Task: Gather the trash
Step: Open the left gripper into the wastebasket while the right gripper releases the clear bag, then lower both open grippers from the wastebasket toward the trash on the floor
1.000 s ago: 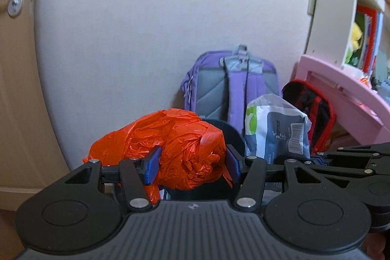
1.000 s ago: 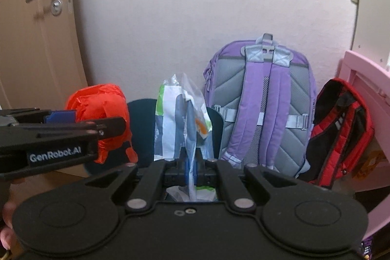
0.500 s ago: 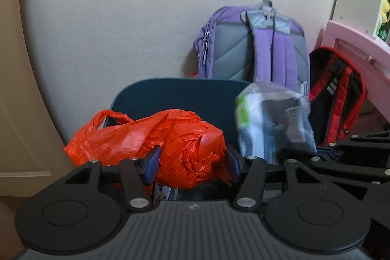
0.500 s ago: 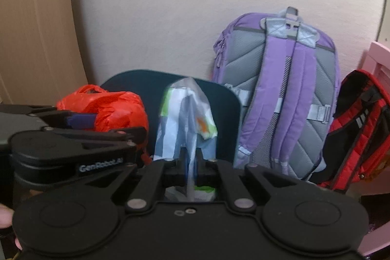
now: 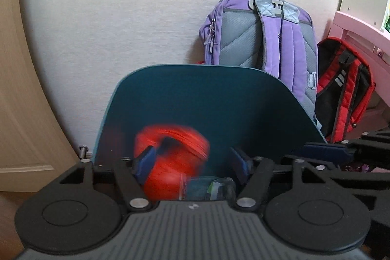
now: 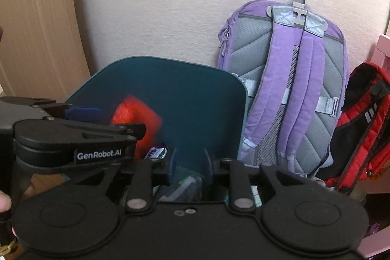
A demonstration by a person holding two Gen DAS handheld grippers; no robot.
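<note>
Bedroom corner: pale wall, teal bin lid (image 5: 209, 99) flipped up ahead of both jaws, purple backpack (image 5: 263, 40) and red backpack (image 5: 346, 87) leaning just behind and to the right.

Left gripper (image 5: 192, 162): jaws opening, pads not pressing on anything. Orange plastic bag (image 5: 170, 155) sits between them but motion-blurred, so it reads as loose and dropping toward the bin.

Right gripper (image 6: 189, 162): jaws opening too, narrow gap. Clear wrapper bag (image 6: 185, 187) lies just below and between them, blurred, no visible pinch.

Step, by my read: the drop into the bin, both pieces let go together. Bin body is hidden under the grippers, so can't confirm either piece has landed inside.

Next move needs: open fully, check nothing snags on a pad, lift both grippers clear of the lid, then look for remaining trash.
</note>
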